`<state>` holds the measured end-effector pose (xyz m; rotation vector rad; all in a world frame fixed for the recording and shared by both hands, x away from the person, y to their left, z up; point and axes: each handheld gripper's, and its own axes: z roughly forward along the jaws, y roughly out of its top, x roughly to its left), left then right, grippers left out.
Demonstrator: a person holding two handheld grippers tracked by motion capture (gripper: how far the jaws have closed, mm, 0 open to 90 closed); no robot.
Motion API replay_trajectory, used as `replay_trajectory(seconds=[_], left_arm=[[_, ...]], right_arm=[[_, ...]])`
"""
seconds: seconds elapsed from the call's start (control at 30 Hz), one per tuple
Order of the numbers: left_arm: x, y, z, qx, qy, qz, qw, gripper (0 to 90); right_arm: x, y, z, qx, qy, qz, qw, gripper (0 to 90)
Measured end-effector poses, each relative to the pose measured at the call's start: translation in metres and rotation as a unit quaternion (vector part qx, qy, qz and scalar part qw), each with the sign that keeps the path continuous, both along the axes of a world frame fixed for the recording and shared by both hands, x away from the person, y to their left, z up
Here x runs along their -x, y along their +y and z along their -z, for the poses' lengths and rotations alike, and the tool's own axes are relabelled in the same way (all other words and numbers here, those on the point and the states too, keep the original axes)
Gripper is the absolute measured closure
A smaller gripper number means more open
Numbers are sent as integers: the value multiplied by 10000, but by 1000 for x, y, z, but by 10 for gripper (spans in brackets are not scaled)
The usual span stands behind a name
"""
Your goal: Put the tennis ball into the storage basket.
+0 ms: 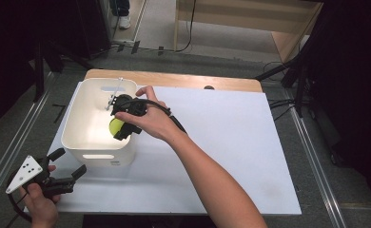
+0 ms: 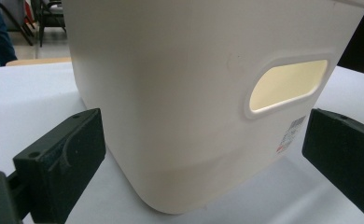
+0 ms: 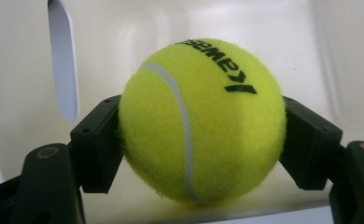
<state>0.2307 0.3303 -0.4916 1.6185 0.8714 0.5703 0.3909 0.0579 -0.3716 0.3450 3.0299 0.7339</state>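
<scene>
A yellow-green tennis ball [image 3: 201, 121] with black lettering sits between the jaws of my right gripper [image 3: 201, 140], which is shut on it. In the high view that right gripper [image 1: 122, 128] holds the tennis ball [image 1: 115, 126] inside the white bin [image 1: 74, 128], reaching in over its right rim. My left gripper [image 1: 69, 164] rests at the table's near left corner, jaws open and apart, just in front of the bin. In the left gripper view the white bin [image 2: 180, 107] and its handle slot stand close ahead of the open left gripper [image 2: 203, 163].
The bin stands at the left end of a white board [image 1: 231, 147] laid on a wooden table [image 1: 174, 80]. A metal rod with a clamp [image 1: 113, 97] leans inside the bin. Dark stands and cables flank the table.
</scene>
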Motion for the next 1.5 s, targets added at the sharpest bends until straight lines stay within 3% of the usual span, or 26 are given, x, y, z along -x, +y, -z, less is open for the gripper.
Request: replay_trajectory(seconds=[0.17,0.23,0.4,0.8,1.33,1.5], left_arm=[[0,0,0,-2,-1,0,10000,0],[0,0,0,1,-1,0,10000,0],[0,0,0,-10,2,-3,10000,0],[0,-1,0,-17,-11,3,10000,0],[-1,-1,1,-51,-19,-7,10000,0],[-1,-1,1,-46,-17,-7,10000,0]], right_arm=[[4,2,2,61,-204,-21,9998,212],[4,1,1,22,-215,11,9998,147],[4,-3,-1,-104,-250,29,9996,111],[9,-20,-16,-580,-412,203,9973,110],[16,-49,-20,-829,-508,536,9938,94],[16,-59,-19,-845,-498,641,9931,0]])
